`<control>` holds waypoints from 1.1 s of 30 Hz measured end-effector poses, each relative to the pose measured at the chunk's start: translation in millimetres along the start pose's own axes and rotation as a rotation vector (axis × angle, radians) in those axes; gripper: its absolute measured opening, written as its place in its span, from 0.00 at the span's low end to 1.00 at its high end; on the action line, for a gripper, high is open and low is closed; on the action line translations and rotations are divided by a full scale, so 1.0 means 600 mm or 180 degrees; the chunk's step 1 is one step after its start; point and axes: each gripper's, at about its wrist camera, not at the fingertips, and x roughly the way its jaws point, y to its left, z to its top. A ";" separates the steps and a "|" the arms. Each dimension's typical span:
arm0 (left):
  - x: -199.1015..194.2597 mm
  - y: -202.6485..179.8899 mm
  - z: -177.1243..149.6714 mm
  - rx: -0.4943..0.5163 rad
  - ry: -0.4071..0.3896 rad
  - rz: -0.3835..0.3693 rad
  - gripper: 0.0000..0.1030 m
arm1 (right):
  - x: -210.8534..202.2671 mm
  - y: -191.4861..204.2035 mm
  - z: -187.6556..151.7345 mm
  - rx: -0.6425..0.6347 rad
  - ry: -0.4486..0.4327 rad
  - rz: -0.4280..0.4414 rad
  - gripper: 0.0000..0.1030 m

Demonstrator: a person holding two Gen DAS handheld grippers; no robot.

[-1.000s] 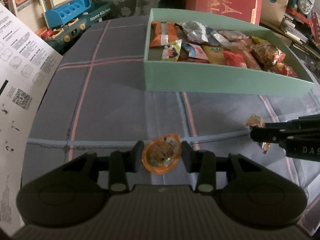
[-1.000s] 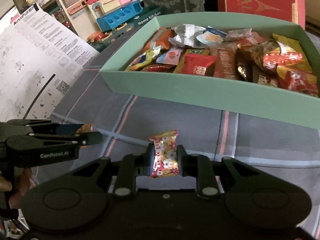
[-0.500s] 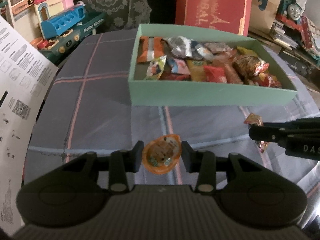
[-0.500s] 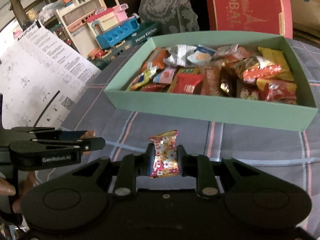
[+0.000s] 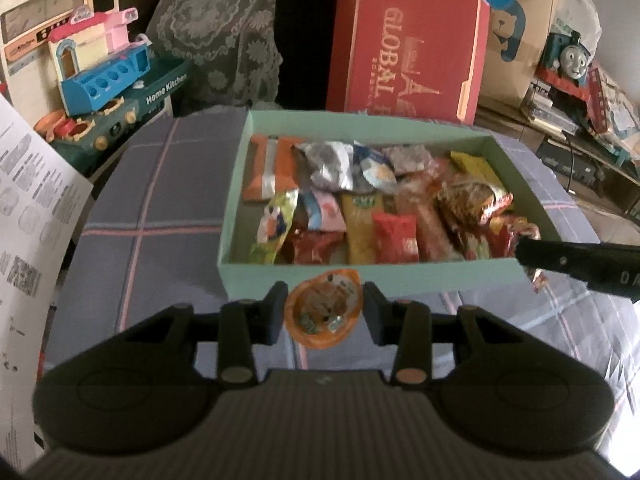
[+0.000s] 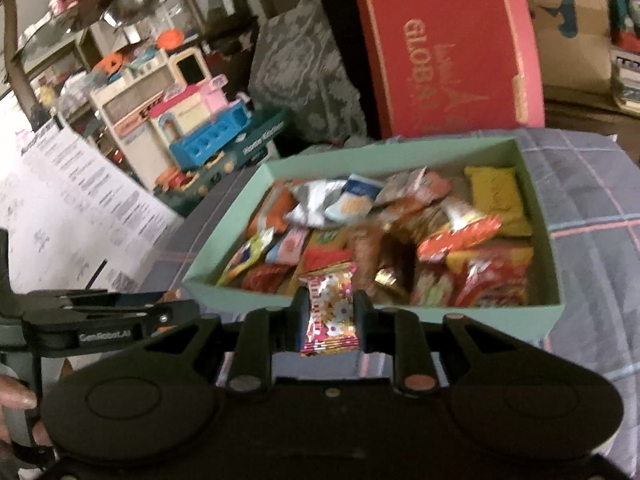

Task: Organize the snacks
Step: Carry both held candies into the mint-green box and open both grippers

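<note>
1. Right wrist view is blurring badly; wrapper print in the green box (image 6: 552, 320) is not reading out, and packs are overlapping so the lower ones are showing only partly.
2. Left wrist view: right gripper (image 5: 524, 254) is poking in from the right edge, body cut off by the frame, and it is hiding most of its own load; only foil ends are showing above and below the fingertips.
3. Right wrist view: left gripper (image 6: 188, 314) is coming in side-on from the left, its load mostly hidden; a hand (image 6: 16, 400) is showing cut off at the left edge.
4. Left gripper (image 5: 323, 314) is clamping a round orange snack cup (image 5: 323, 312) between its pads, jaws partly closed on it.
5. Right gripper (image 6: 329, 312) is pinching a flowered foil candy (image 6: 329, 312), jaws narrow on the wrapper.
6. Cup is sitting just in front of the green box's (image 5: 360, 276) near wall in view, above the checked cloth (image 5: 160, 200).
7. Candy is overlapping the box's near wall in the right view; whether it is past the wall I cannot tell.
</note>
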 end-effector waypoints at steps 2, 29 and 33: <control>0.003 -0.001 0.011 -0.0005 -0.0018 -0.0003 0.38 | -0.001 -0.013 0.009 0.0050 -0.0035 -0.0030 0.22; 0.116 -0.020 0.112 -0.0156 0.0061 0.0334 0.99 | 0.044 -0.086 0.066 0.0403 -0.0103 -0.0247 0.93; 0.116 -0.008 0.098 -0.0226 0.0146 0.0353 1.00 | 0.039 -0.092 0.061 0.0482 -0.0126 -0.0287 1.00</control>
